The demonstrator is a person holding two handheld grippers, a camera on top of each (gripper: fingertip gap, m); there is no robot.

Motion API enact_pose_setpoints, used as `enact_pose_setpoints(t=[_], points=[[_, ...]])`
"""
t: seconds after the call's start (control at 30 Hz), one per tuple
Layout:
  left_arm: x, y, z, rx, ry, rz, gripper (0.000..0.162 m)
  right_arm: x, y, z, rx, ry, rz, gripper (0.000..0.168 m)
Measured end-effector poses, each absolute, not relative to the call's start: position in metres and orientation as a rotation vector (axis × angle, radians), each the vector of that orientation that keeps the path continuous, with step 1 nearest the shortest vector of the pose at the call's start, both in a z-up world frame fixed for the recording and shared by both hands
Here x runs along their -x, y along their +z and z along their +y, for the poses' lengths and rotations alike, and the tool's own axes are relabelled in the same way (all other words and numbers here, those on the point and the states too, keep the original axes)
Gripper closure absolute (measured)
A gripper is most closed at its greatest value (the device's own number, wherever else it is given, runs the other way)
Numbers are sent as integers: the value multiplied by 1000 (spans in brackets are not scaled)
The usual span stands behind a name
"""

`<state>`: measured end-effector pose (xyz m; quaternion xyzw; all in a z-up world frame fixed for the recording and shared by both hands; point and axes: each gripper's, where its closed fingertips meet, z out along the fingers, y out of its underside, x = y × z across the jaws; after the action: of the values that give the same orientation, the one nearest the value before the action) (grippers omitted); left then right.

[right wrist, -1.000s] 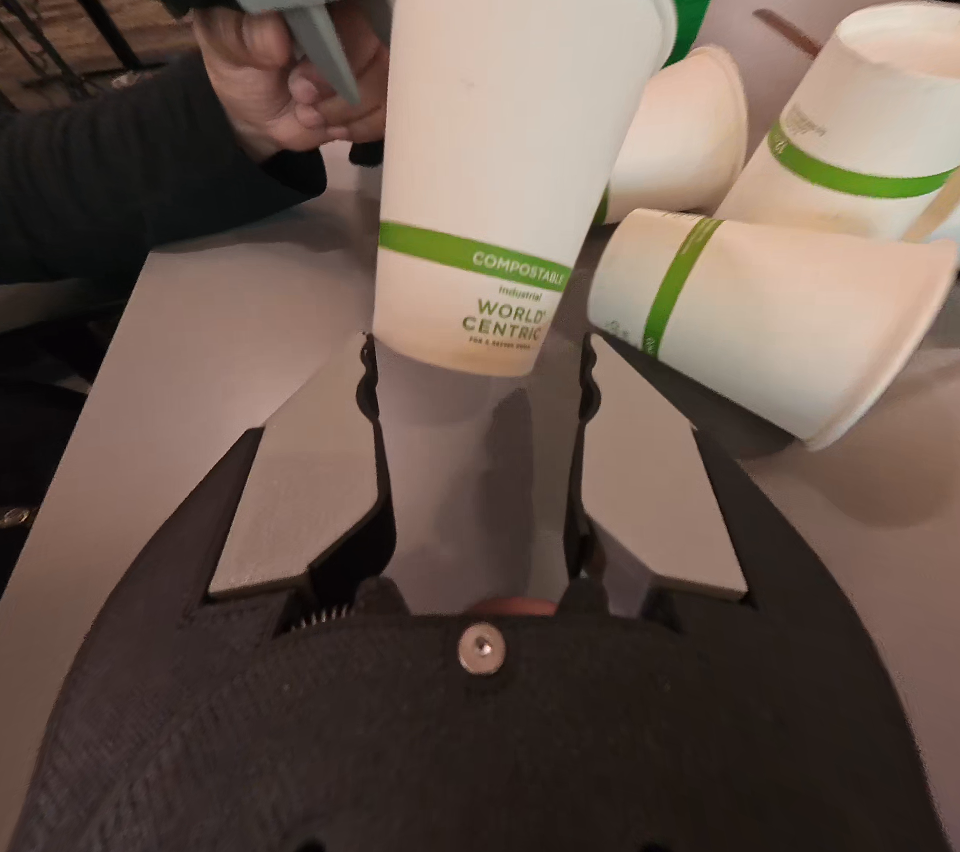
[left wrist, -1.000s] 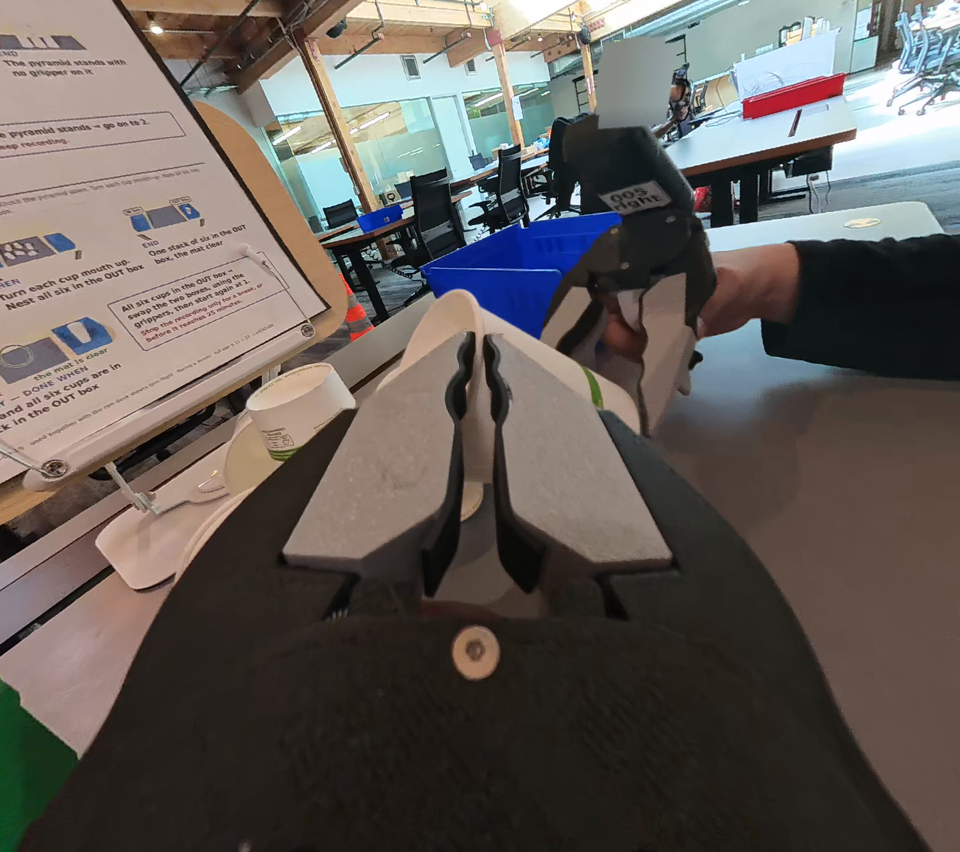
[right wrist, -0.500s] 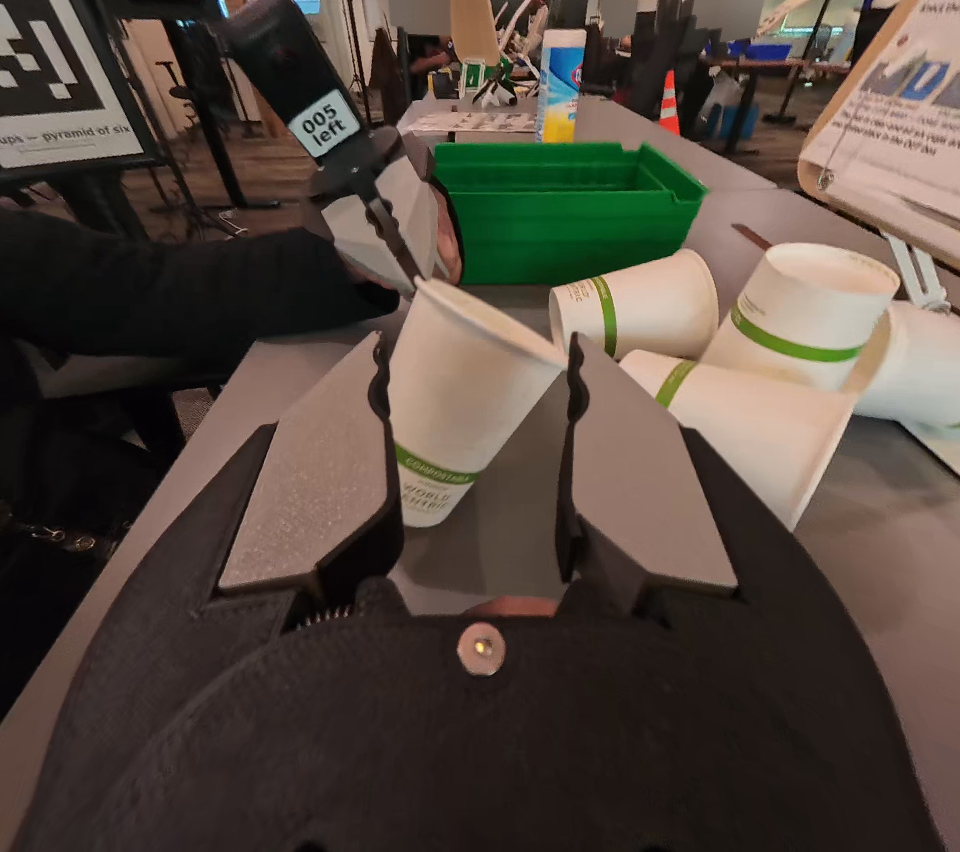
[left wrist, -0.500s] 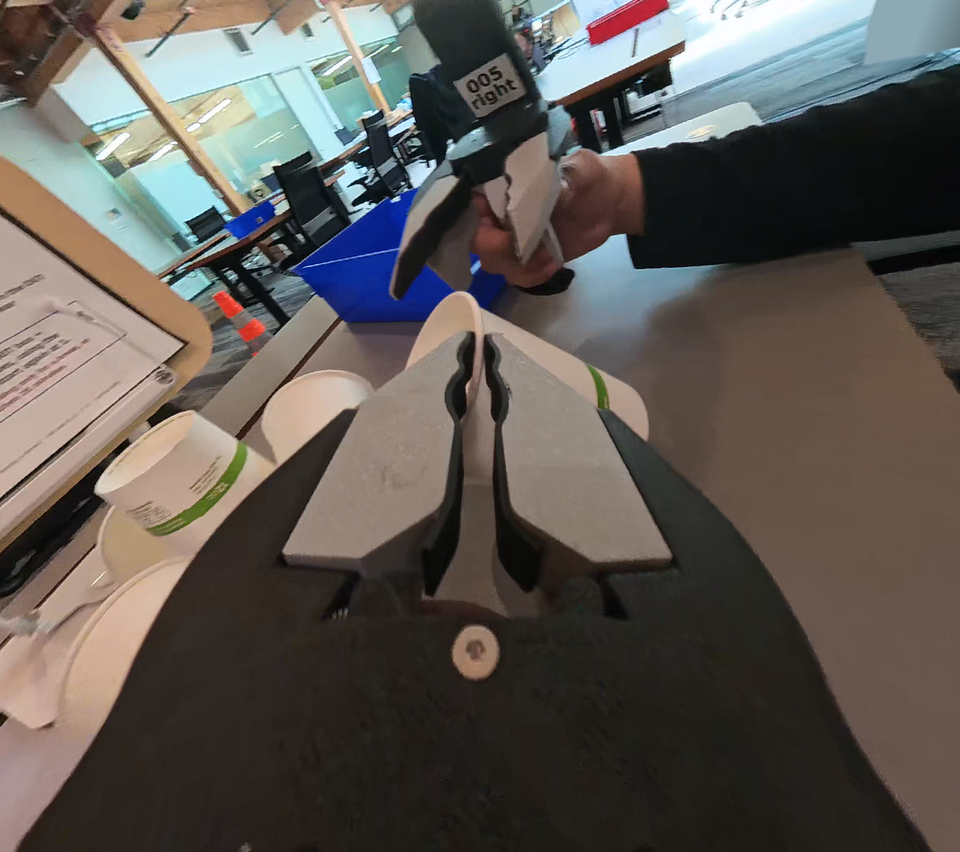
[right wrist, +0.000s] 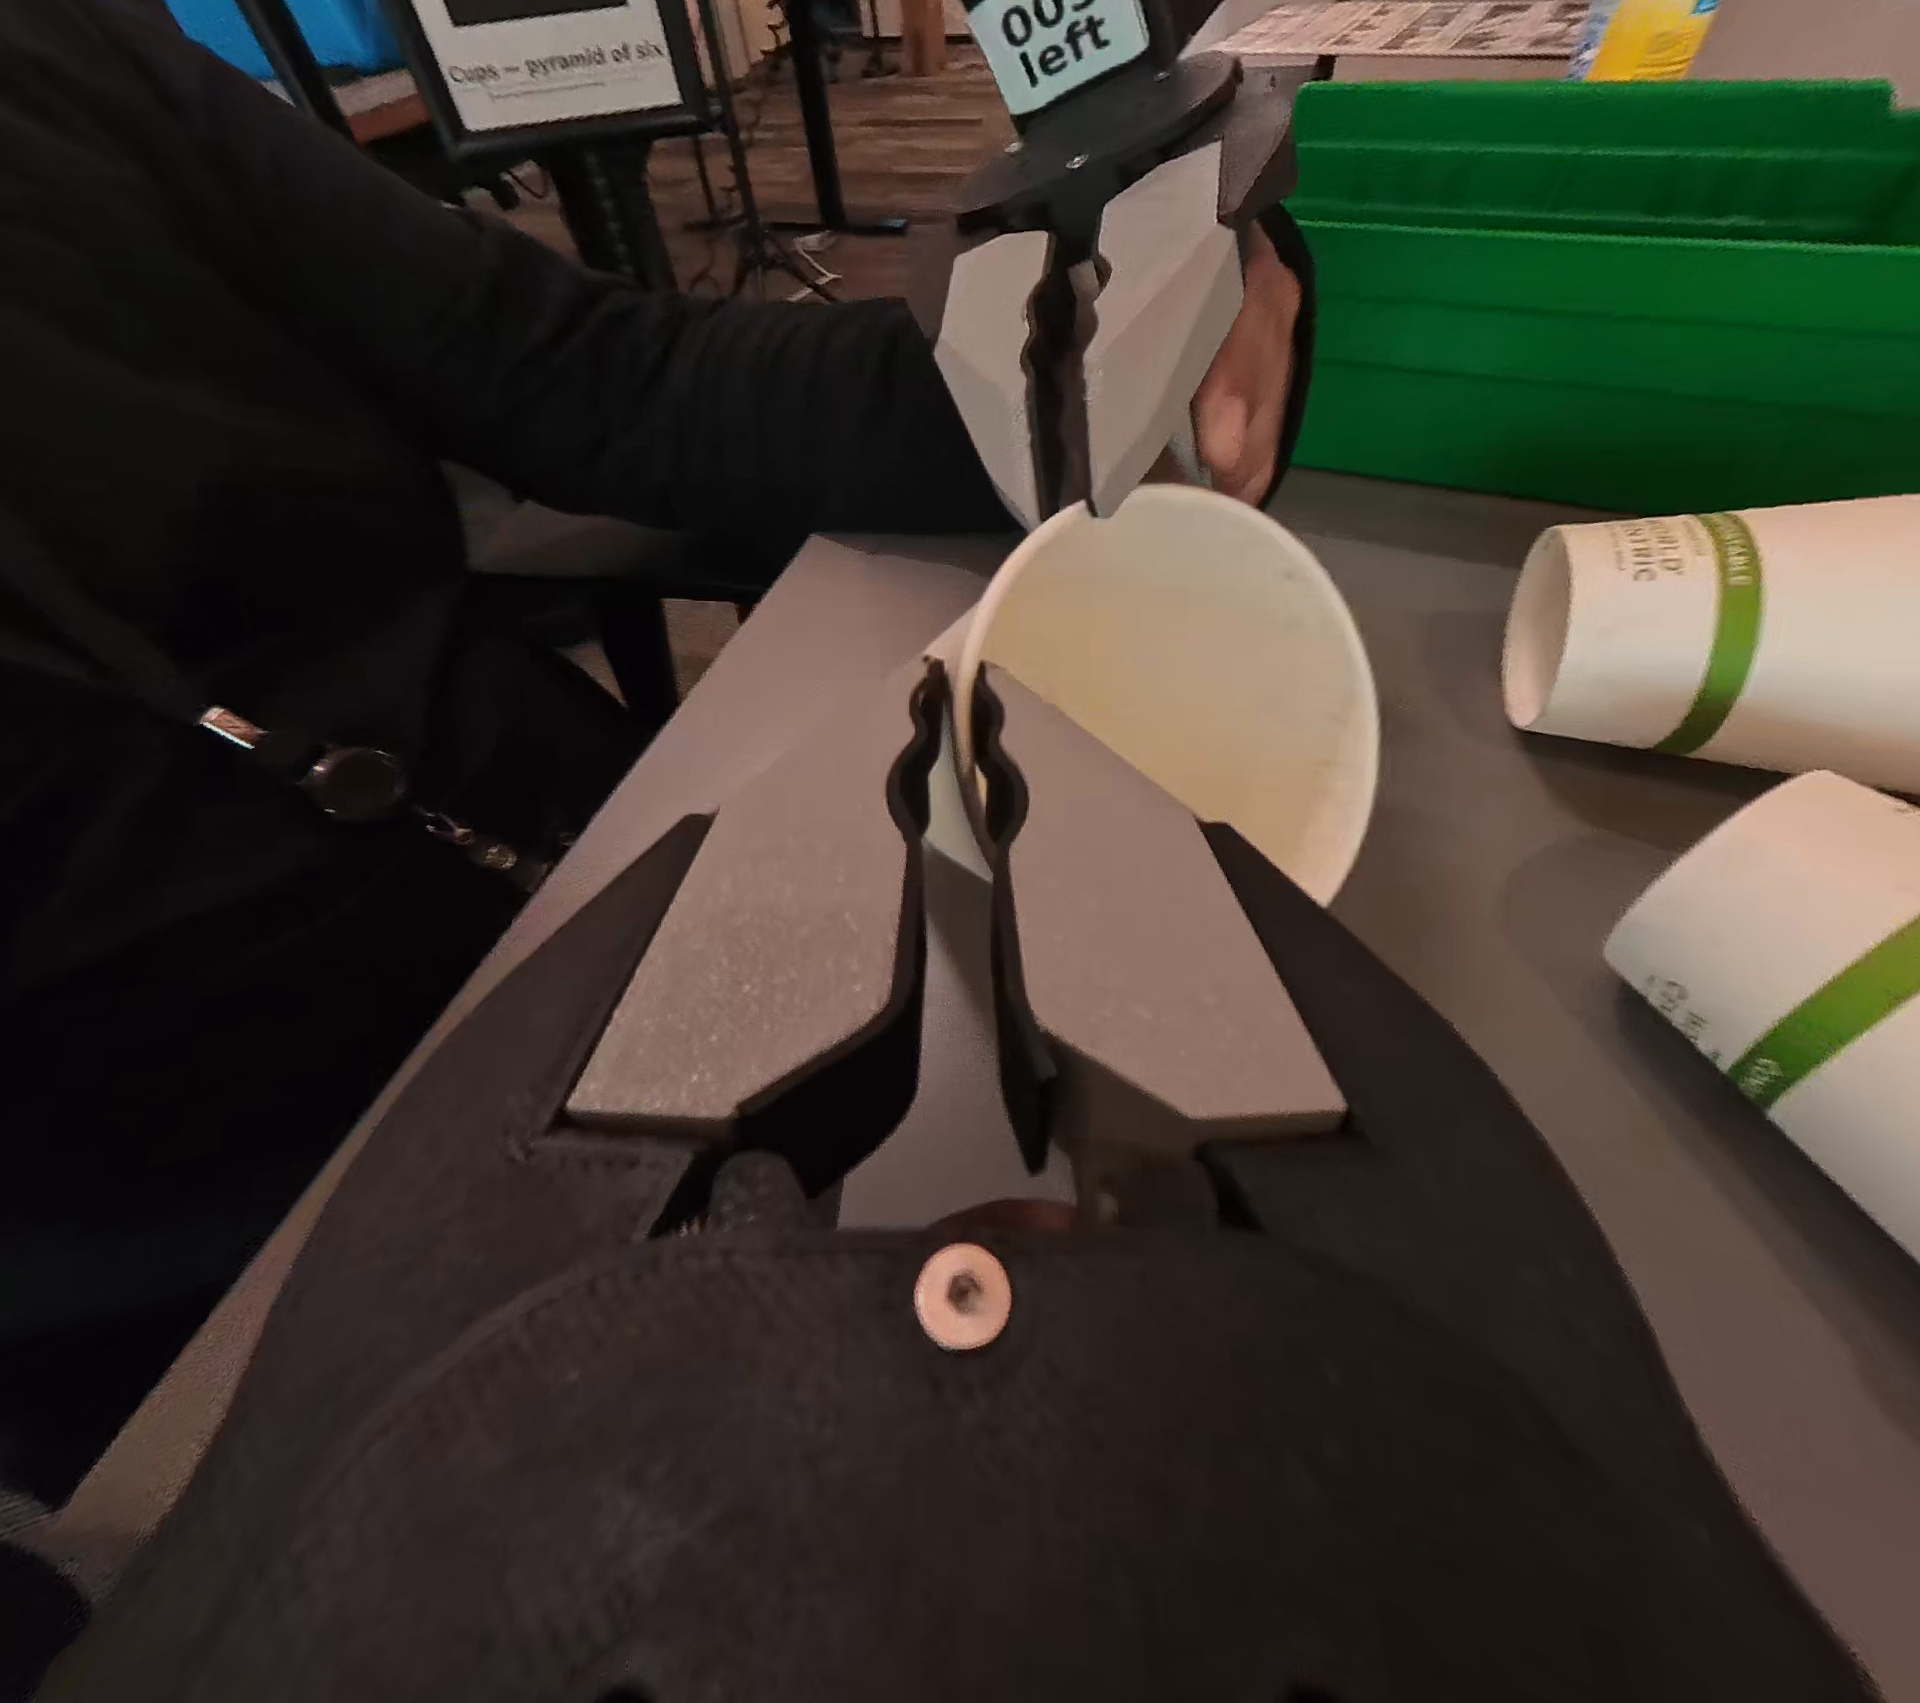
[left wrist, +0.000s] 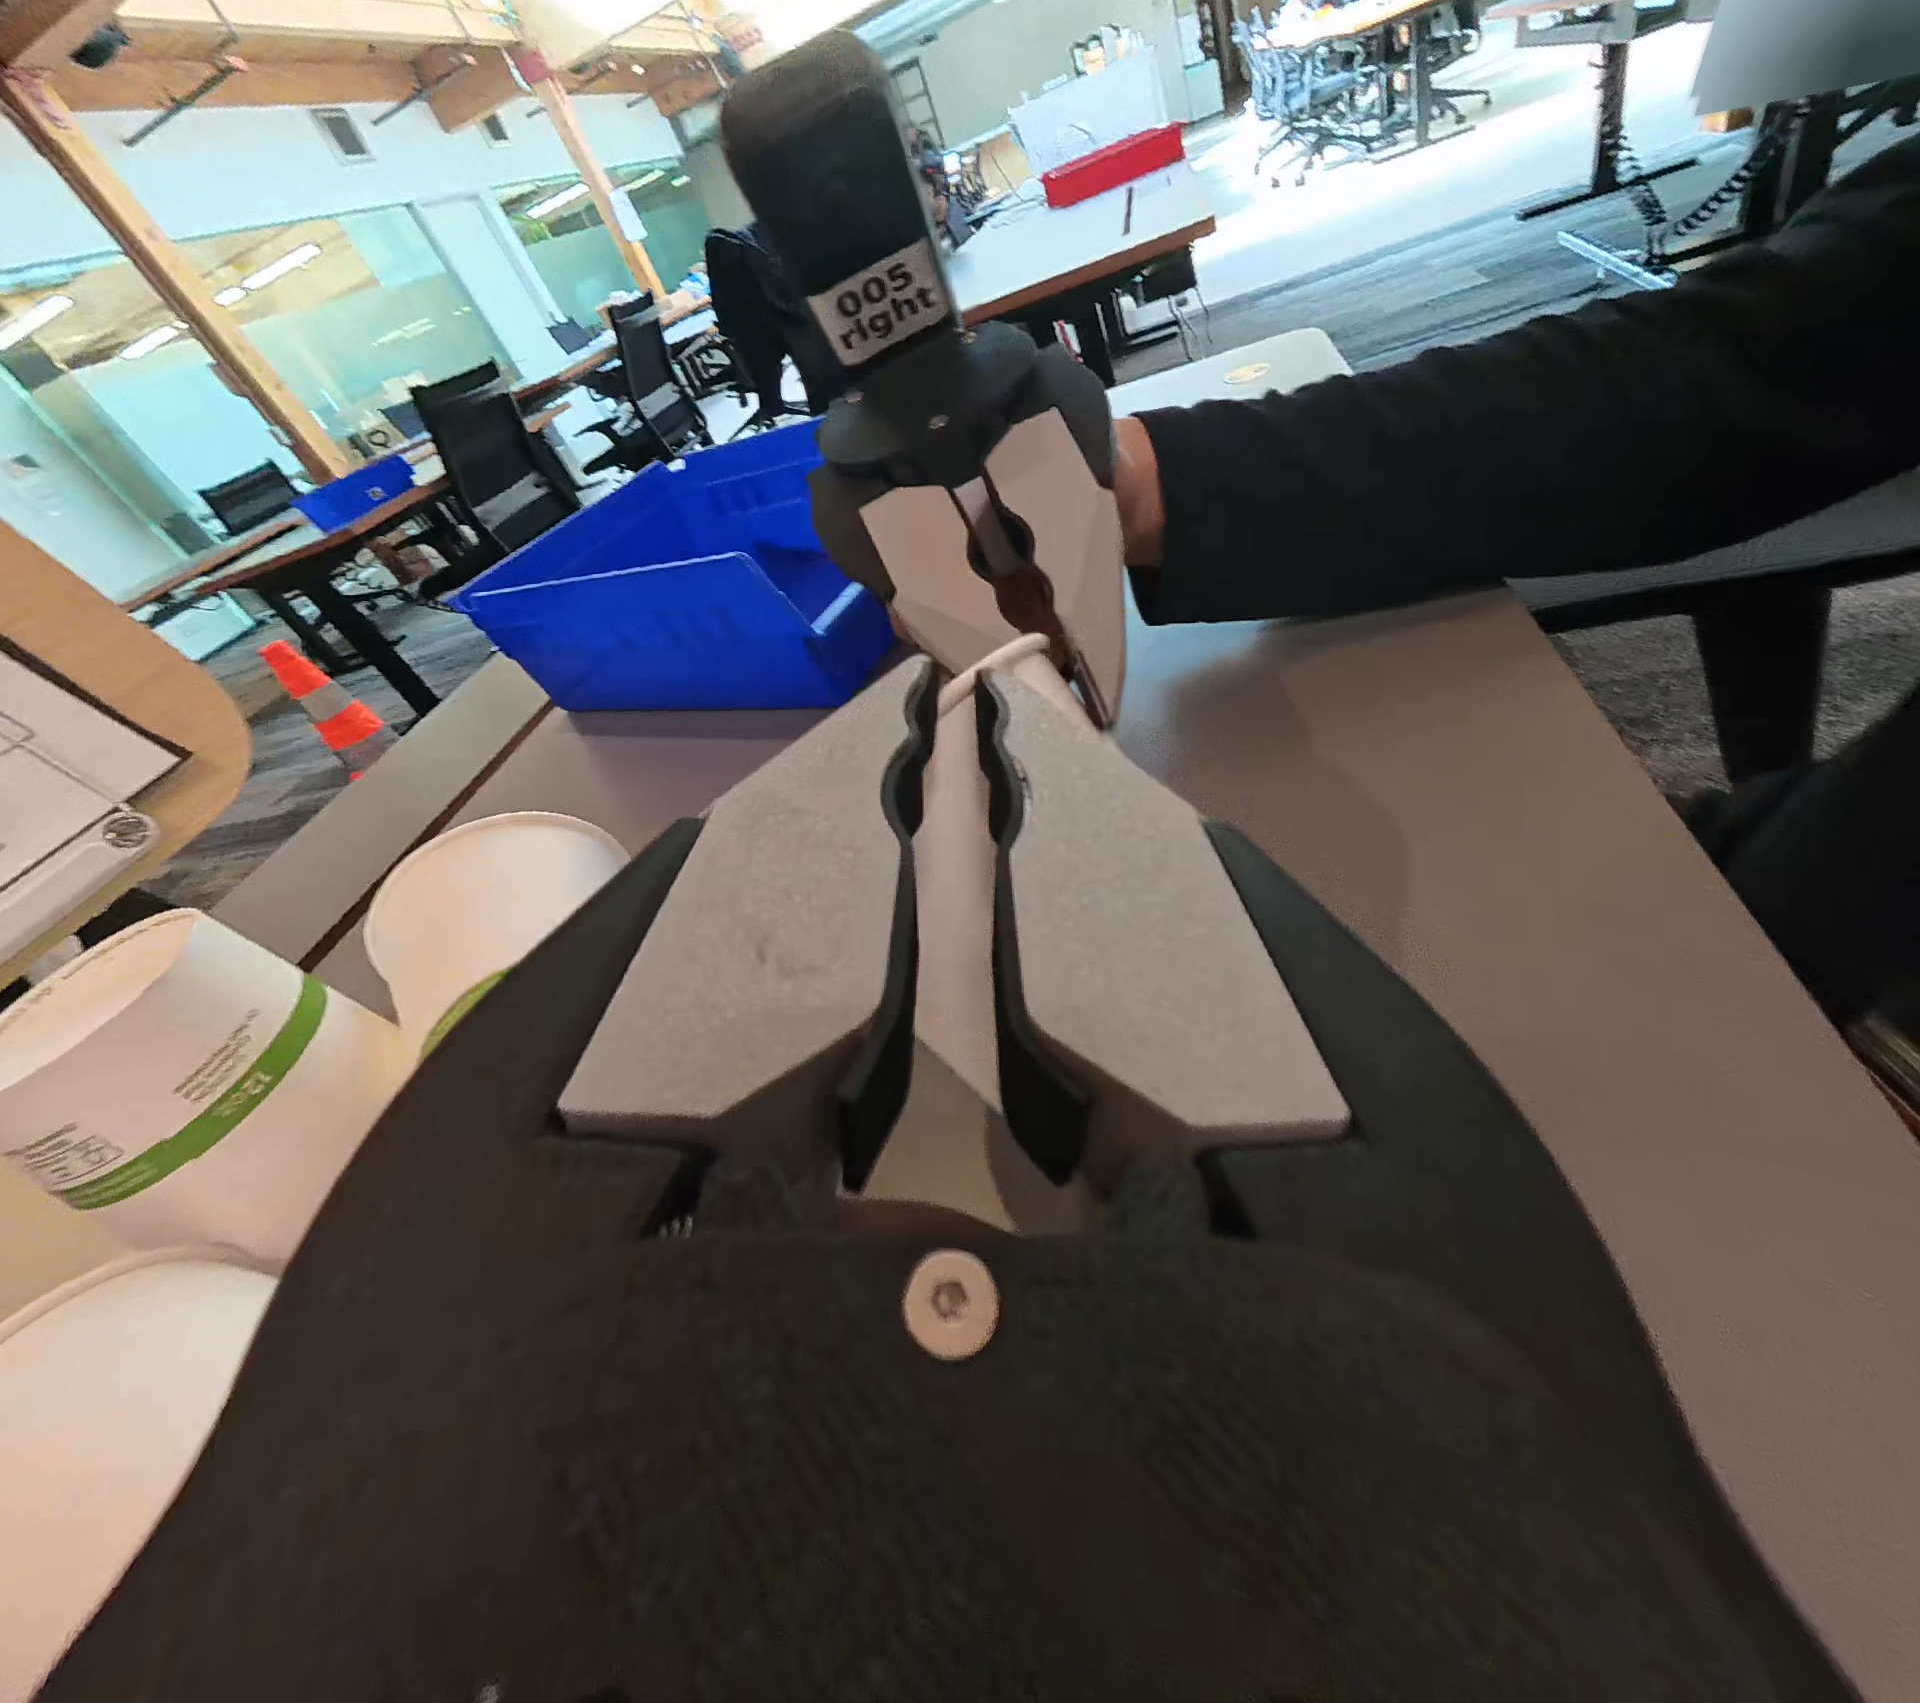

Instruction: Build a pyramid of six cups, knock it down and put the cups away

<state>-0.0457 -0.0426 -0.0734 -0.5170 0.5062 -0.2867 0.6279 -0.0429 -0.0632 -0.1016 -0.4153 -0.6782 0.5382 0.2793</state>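
Note:
One white paper cup [right wrist: 1174, 697] is held above the grey table between both grippers, its open mouth turned toward the right wrist camera. My right gripper [right wrist: 961, 687] is shut on the near part of its rim. My left gripper [right wrist: 1081, 505] pinches the far part of the rim from above. In the left wrist view my left gripper [left wrist: 951, 697] is shut on the cup's wall [left wrist: 951, 874], and the right gripper [left wrist: 1039, 651] grips the rim just beyond. Other cups with green bands lie loose on the table [right wrist: 1704, 625] [right wrist: 1787, 978] [left wrist: 156, 1061] [left wrist: 488, 895].
A blue bin [left wrist: 665, 614] stands at one end of the table [left wrist: 1403, 874], a green bin [right wrist: 1600, 303] at the other. An instruction board [left wrist: 62, 780] stands beside the loose cups. A person's black sleeves reach in from the table's edge.
My right gripper, open around the cup's base before, has shut on its rim. The cup has tipped, its mouth now facing the right camera. My left gripper kept its hold.

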Motion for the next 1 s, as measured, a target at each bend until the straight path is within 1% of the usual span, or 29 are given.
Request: enact_pose_setpoints(t=[0.03,0.17,0.23,0.3,0.43,0.5,0.53,0.6,0.73,0.8,0.93,1.0], points=[[47,-70,-40,1176,-642,1136,158,44,-102,-61,1106,1408,-1820,168],[74,-41,-18,1144,-547,894,158,36,-80,-54,1031,1374,-1723,168],[97,-29,-3,1176,-555,739,160,30,-62,-36,1024,1316,-1607,168],[121,-28,18,1256,-537,593,160,25,-31,-8,1014,1182,-1402,168],[145,-44,44,1383,-475,447,159,-43,38,58,979,636,-911,168],[143,-53,49,1431,-458,458,159,-91,51,85,1043,306,-735,168],[141,-57,50,1446,-442,474,159,-113,47,99,1106,145,-689,168],[135,-64,51,1463,-400,517,159,-143,24,125,1270,-62,-683,168],[122,-78,51,1495,-333,606,159,-168,-51,168,1684,-80,-752,168],[120,-82,52,1508,-310,635,159,-178,-78,177,1815,-124,-763,168],[119,-81,51,1506,-318,634,159,-183,-95,185,1863,-165,-785,167],[121,-80,51,1507,-335,617,159,-185,-104,188,1892,-195,-797,163]])
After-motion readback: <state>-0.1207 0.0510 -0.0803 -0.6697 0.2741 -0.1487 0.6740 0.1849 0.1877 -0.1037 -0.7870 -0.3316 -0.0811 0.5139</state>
